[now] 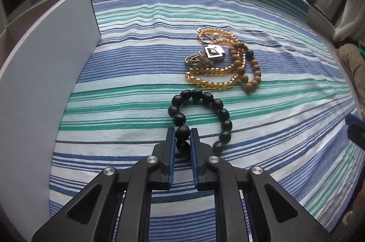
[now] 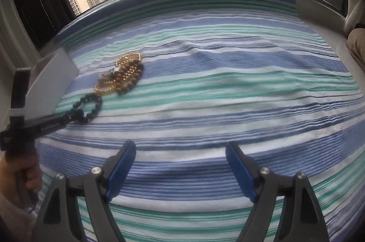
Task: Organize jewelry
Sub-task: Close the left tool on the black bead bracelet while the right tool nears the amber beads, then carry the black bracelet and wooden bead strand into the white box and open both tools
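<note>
A black bead bracelet (image 1: 205,105) lies on the striped cloth, and my left gripper (image 1: 183,135) is shut on its near beads. Beyond it sits a tangle of jewelry: an amber bead strand (image 1: 212,80), a tan wooden bead bracelet (image 1: 248,73) and silver pendants (image 1: 209,55). The right wrist view shows the same black bracelet (image 2: 91,105) held by the left gripper (image 2: 73,116), with the jewelry pile (image 2: 123,78) behind. My right gripper (image 2: 180,153) is open and empty above the cloth, well right of the jewelry.
A white open box (image 1: 45,82) stands at the left, next to the bracelet; it also shows in the right wrist view (image 2: 54,78). The blue, green and white striped cloth (image 1: 285,128) covers the surface up to a window ledge.
</note>
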`<act>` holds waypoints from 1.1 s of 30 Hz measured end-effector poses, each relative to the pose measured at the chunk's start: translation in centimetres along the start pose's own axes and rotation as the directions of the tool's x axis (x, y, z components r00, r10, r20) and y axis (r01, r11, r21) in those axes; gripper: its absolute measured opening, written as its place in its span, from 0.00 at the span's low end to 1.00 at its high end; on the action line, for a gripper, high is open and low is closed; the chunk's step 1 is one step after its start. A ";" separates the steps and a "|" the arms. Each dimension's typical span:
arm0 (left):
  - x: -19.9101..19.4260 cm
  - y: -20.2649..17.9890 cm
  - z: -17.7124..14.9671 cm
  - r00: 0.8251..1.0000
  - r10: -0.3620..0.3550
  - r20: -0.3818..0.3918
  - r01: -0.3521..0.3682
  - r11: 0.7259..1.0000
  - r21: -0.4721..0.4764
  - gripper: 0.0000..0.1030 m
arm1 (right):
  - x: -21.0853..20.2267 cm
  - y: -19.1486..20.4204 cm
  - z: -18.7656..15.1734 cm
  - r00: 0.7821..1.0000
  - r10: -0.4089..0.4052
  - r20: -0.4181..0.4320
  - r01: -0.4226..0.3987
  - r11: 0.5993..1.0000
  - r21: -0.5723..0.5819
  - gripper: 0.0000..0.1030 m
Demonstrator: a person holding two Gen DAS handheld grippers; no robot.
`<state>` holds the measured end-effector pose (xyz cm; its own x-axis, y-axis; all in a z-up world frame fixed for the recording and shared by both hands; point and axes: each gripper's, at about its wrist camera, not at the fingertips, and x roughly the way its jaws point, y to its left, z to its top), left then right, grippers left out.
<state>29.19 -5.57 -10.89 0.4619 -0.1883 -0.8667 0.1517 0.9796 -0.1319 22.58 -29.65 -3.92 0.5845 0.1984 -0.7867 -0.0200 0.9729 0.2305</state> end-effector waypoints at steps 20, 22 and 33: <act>-9.8 6.8 -5.3 0.954 -0.268 0.136 0.293 0.929 -0.227 0.10 | 16.9 11.0 8.3 0.960 -0.091 -0.264 0.058 0.990 -0.130 0.12; -11.0 6.8 -6.2 0.949 -0.279 0.146 0.307 0.923 -0.230 0.10 | 15.6 10.6 8.2 0.969 -0.057 -0.242 0.034 0.994 -0.099 0.12; -22.2 9.1 -9.4 0.879 -0.400 0.262 0.462 0.850 -0.253 0.10 | 1.5 12.5 9.0 0.986 0.147 -0.084 -0.160 0.972 -0.174 0.12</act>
<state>12.06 8.15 2.65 0.5741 -0.5752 -0.5827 0.1214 0.7636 -0.6342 30.50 -18.26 2.94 0.5052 0.3486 -0.7894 -0.2541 0.9343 0.2500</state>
